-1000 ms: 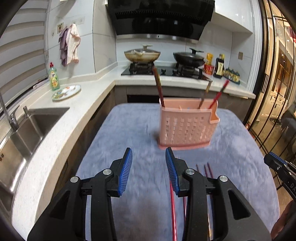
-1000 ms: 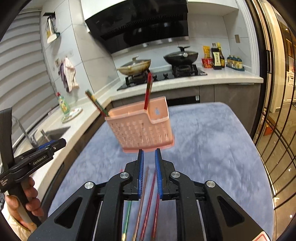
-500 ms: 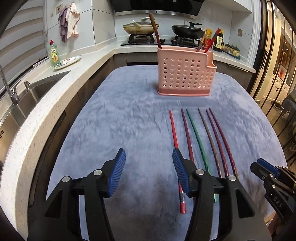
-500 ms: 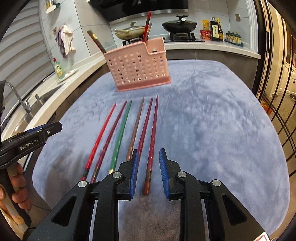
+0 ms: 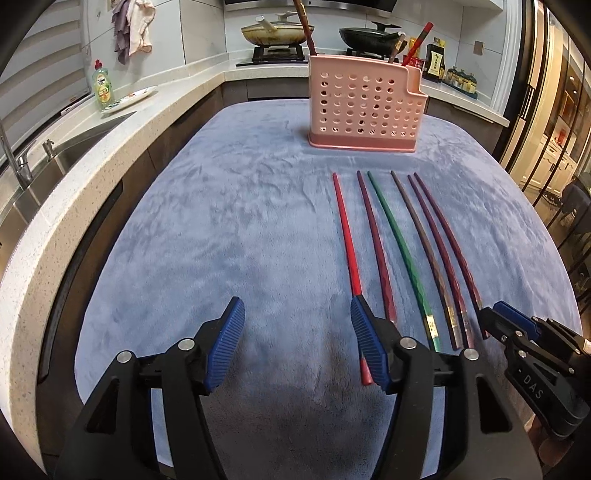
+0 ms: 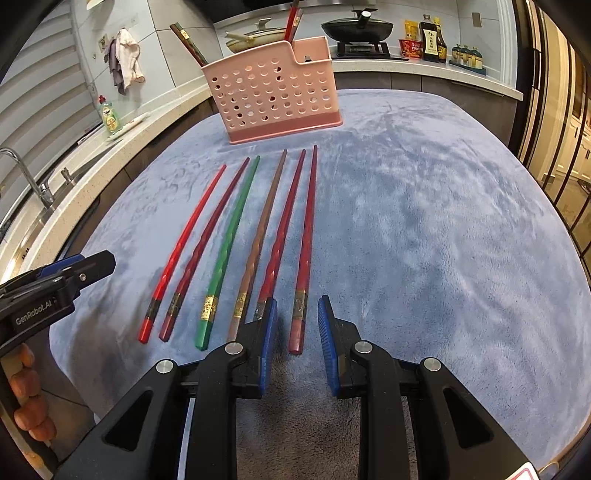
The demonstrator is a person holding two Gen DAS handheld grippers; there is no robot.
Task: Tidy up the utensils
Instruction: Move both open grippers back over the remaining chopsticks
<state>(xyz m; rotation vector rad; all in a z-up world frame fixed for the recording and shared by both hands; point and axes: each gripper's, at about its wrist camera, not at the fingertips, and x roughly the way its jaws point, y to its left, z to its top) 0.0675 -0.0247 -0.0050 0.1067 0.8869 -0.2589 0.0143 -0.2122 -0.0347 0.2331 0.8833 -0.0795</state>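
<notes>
Several chopsticks lie side by side on the blue cloth: a bright red one [image 5: 346, 236], dark red ones, a green one [image 6: 229, 243] and a brown one [image 6: 260, 236]. A pink perforated holder [image 5: 364, 107] stands upright beyond their tips with a few chopsticks in it; it also shows in the right wrist view [image 6: 277, 92]. My left gripper [image 5: 297, 343] is open and empty, its right finger over the bright red chopstick's handle end. My right gripper [image 6: 295, 332] is open, low over the cloth, with the rightmost dark red chopstick's [image 6: 306, 236] handle end between its fingers.
The blue cloth [image 6: 424, 221] covers the table. A stone counter [image 5: 74, 173] with a sink [image 5: 22, 173] and a dish soap bottle [image 5: 102, 86] runs along the left. A stove with a pan [image 5: 277, 33] and a wok [image 5: 369, 35] stands behind the holder.
Both grippers have pulled back from the holder and dropped toward the handle ends of the chopsticks. Both have opened wider, the right one now straddling the rightmost chopstick.
</notes>
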